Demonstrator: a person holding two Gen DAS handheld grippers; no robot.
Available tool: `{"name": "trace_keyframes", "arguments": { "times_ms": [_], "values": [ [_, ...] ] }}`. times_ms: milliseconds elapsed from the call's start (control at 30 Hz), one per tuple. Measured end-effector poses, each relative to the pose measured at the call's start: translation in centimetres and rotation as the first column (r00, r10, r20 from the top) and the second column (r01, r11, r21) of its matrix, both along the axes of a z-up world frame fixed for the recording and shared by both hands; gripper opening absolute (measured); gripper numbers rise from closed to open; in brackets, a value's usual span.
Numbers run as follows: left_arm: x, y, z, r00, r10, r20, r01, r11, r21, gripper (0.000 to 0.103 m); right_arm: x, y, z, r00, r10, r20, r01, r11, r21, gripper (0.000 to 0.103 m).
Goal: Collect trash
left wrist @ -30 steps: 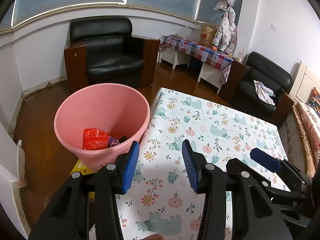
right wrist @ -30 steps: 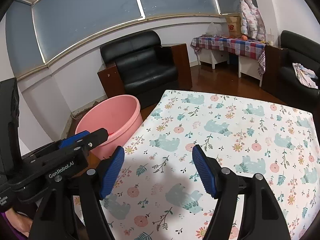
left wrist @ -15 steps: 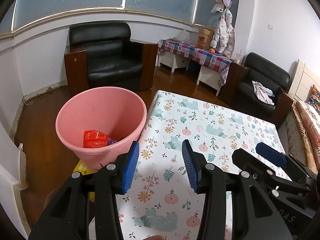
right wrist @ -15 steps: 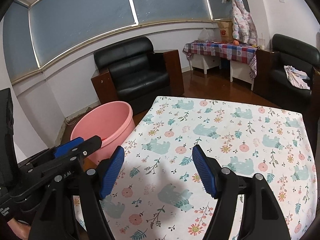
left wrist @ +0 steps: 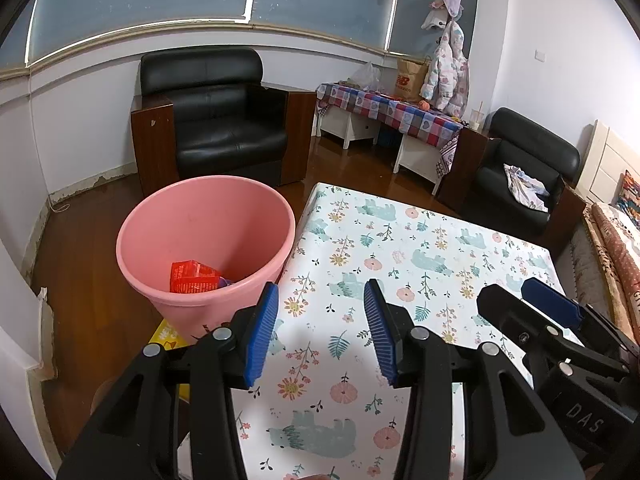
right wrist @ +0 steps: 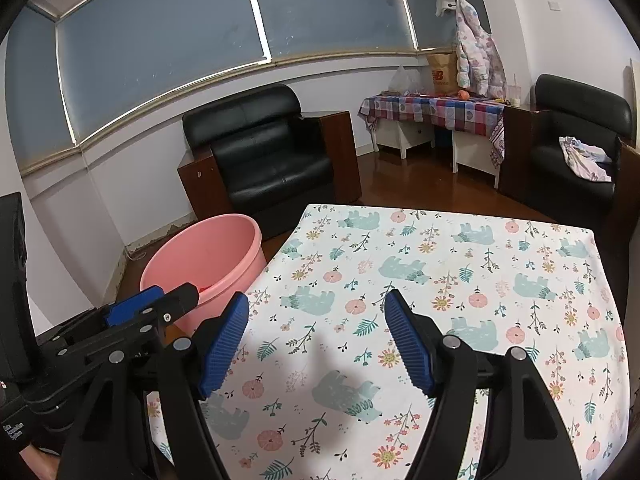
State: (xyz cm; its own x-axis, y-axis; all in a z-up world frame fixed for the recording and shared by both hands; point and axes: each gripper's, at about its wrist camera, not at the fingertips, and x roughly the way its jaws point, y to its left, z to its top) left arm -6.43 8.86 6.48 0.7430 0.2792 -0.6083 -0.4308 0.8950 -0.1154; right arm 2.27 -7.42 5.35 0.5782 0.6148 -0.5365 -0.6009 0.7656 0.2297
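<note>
While both claws hang over the near edge of the table (left wrist: 400, 248), we see them both gaping and carrying nothing. Our left gripper (left wrist: 320, 332) shows its blue pads (left wrist: 262, 334) wide apart, with only the flowered cloth between them. Our right gripper (right wrist: 316, 340) is just the same, blue pads (right wrist: 408, 344) spread, bare cloth beneath. From the left wrist view the right gripper pokes in at the lower right; from the right wrist view the left one sits at the lower left, in front of the bin.

And there's the bin (left wrist: 204, 240), pink, standing on the wooden floor, hard against the table's left side. Down inside it lies a red packet (left wrist: 192, 276), crumpled, with something purple tucked just beside it, too small to name. That's the trash we can see, and it's in the bin. Something yellow (left wrist: 168, 334) lies on the floor at the foot of the bin, partly hidden by our left gripper.

On the tabletop we see only the print: bears, flowers, leaves. Soft shadows from the grippers fall across the near part.

Beyond, a black armchair (left wrist: 216, 120) stands against the back wall under the window, a checked side table (right wrist: 432, 108) to its right, a second black chair (right wrist: 576, 144) with a rag on its seat further right
</note>
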Motion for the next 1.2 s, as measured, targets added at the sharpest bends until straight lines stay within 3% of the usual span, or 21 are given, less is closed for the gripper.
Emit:
{"name": "trace_keyframes", "arguments": {
  "times_ms": [1200],
  "values": [
    [-0.35,-0.15,0.37,1.000,-0.007,0.004,0.007,1.000,0.006,0.045,-0.40,-0.26,0.19,1.000,-0.005,0.009,0.005,1.000,0.005,0.069]
  ]
}}
